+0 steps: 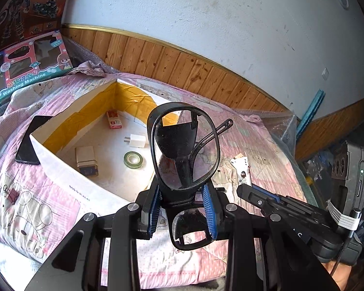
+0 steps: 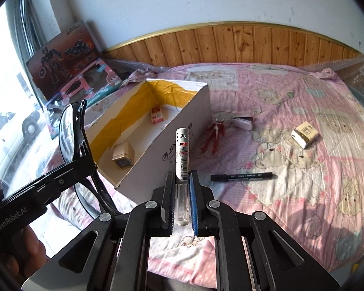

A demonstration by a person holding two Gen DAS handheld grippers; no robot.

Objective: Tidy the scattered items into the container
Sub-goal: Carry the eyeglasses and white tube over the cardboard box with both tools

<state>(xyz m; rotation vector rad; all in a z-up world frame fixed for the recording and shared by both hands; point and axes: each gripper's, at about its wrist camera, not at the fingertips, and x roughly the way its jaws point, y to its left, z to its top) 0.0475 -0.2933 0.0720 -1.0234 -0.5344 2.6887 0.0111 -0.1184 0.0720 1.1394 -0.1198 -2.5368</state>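
Left hand-held gripper (image 1: 184, 208) clamps black glasses (image 1: 185, 145) upright, just above near edge of white box (image 1: 68, 177) on pink bed quilt (image 1: 267, 150). Right hand-held gripper (image 2: 182, 198) grips clear tube w/ barcode label (image 2: 182, 155) beside box; black marker (image 2: 241, 177) lies on quilt nearby.

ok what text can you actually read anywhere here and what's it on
"Washing Machine": pink toy box.
"GenRobot.AI": left tongs, on the handle.
"X": white tube in the right tongs; its barcode digits are too small.
Cardboard box side print, black marker, red pack: unreadable.
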